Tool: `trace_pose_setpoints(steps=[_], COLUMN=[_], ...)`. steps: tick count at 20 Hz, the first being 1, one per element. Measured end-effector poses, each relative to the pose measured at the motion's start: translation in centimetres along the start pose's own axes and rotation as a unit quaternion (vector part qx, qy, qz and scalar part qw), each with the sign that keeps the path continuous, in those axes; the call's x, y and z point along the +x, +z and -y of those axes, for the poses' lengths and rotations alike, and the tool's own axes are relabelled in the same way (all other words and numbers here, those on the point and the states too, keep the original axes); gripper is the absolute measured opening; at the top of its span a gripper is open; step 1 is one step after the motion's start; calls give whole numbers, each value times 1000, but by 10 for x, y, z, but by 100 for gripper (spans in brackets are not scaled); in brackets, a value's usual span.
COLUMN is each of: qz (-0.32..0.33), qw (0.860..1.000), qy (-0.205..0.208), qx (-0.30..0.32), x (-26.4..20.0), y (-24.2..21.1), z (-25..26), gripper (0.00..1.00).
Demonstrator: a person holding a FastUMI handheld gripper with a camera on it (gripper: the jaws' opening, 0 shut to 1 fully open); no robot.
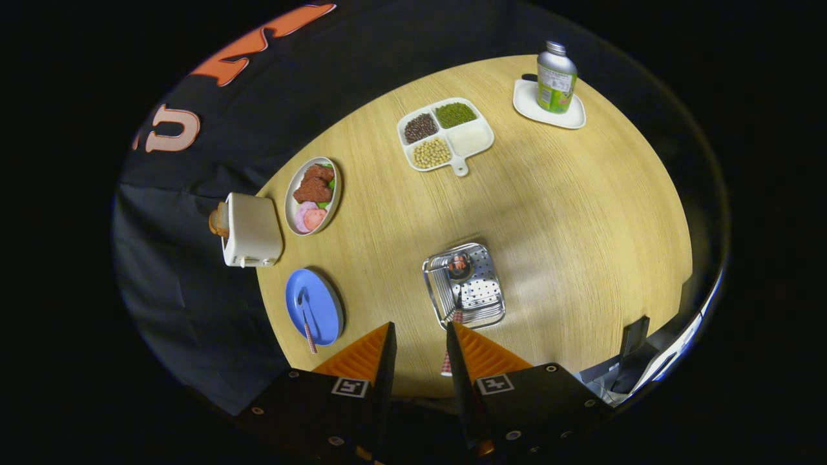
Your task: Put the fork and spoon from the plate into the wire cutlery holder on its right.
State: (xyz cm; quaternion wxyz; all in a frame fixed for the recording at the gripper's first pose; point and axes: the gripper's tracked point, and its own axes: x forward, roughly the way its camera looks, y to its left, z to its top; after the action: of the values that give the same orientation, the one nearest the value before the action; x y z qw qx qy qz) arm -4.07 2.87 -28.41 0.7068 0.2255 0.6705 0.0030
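With one red-checked-handled utensil (pixel 452 303) standing in the square wire cutlery holder (pixel 465 284), our gripper (pixel 420 336), narrowly parted and empty, must next fetch the red-checked-handled spoon (pixel 306 320) from the round blue plate (pixel 323 303) left of the holder.

Spoon (pixel 306 318) on plate (pixel 326 303), left of holder (pixel 466 284)

A round wooden table (pixel 549 206) is seen. On it a toaster (pixel 252 230) is set beside an oval dish of food (pixel 313 195); a divided tray of beans (pixel 445 134) and a bottle (pixel 555 79) on a small white plate (pixel 549 110) are placed farther off.
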Motion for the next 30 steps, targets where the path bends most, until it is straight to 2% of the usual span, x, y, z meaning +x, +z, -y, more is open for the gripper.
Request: trace_pose_setpoints(steps=[5,7,15,25,30], qz=[36,45,58,7,-31], qw=[998,997,990,980,976], qy=[15,17,35,58,48], qx=[-43,-60,-126,-191,-211], x=[-6,-6,16,78,110], y=[-2,-4,-20,-73,-104], z=[-44,-61,-147,-247,-267], gripper=[70,75,76,76,76])
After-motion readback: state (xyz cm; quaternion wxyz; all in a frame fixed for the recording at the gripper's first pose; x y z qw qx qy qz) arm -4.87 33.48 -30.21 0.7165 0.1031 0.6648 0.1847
